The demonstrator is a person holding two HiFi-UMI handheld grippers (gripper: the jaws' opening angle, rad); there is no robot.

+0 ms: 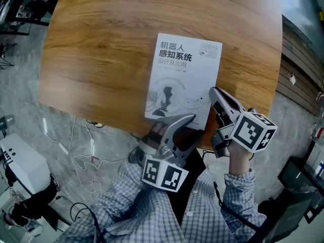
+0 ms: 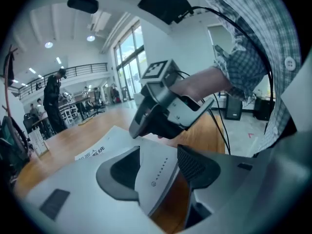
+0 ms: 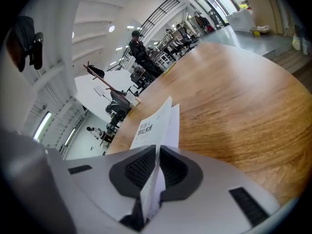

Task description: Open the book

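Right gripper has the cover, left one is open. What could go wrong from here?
1. The right gripper is shut on just the thin front cover near a lower corner of the book. Swinging it from there could crease or tear it.
2. The left gripper is open and not pressing on the book, which lies near the edge of the table. The book might slide or lift with the cover.

White book [image 1: 185,70], brown wood-grain table [image 1: 101,49], grey checked sleeves [image 1: 126,206]

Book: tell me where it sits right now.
In the head view the book lies on the wooden table near its closest edge; the right claw pinches its near right corner.
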